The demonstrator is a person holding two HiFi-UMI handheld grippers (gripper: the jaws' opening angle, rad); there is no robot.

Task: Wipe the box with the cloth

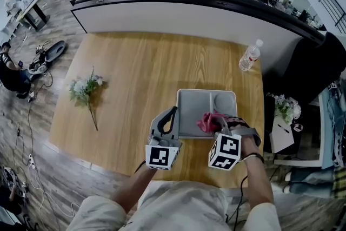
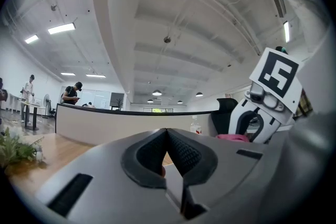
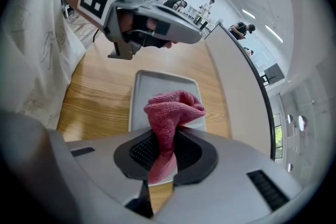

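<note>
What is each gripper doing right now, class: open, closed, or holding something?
Left gripper: closed, holding nothing.
Right gripper: closed on the pink cloth.

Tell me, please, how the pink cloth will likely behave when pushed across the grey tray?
The pink cloth is probably floppy: it bunches and folds above the right gripper, whose jaws are shut on it. Being thin terry, it seems light. On the grey tray it would likely crumple and drag, not slide.
</note>
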